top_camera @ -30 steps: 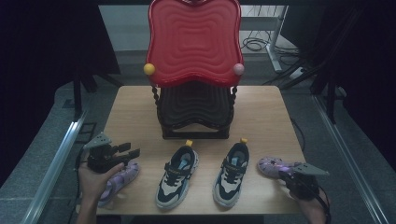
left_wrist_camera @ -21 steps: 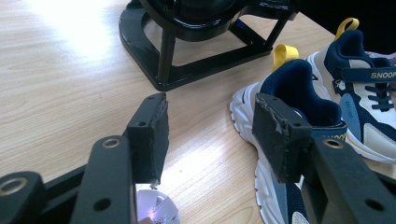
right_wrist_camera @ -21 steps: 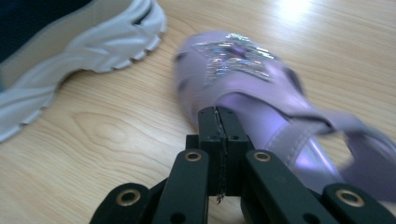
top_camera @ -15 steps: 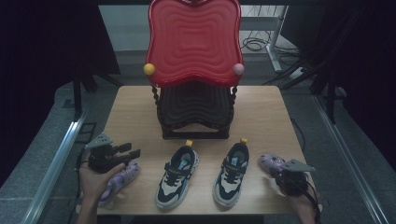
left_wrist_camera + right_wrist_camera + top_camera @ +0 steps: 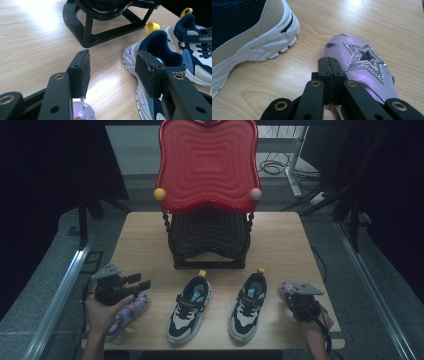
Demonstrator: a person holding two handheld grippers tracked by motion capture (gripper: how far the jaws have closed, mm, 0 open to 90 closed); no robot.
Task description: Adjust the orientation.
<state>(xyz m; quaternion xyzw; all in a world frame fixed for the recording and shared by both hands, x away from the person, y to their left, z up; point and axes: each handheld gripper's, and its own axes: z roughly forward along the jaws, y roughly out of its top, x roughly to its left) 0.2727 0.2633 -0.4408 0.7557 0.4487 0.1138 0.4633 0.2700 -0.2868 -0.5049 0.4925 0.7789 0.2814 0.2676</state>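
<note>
High view: a wooden desk [image 5: 280, 245] has a black stand with a big red tray [image 5: 207, 165] at the back. Two blue and white sneakers sit side by side at the front, the left sneaker [image 5: 189, 308] and the right sneaker [image 5: 248, 303], toes toward the person. The left gripper [image 5: 120, 287] is in the person's left hand, at the left front edge, just above a purple shoe [image 5: 127, 312]. The right gripper [image 5: 302, 301] is in the right hand, at the right front edge, right over a second purple shoe [image 5: 288, 289].

Left gripper view: its jaws are wide apart with nothing between them. They point at the bare desk next to the heel of the left sneaker [image 5: 160, 50].

Right gripper view: its jaws are pressed flat together and hold nothing. They sit low over the near edge of the purple shoe with the sparkly star [image 5: 367, 62], which lies on the desk beside the white sole of the right sneaker [image 5: 249, 37]
</note>
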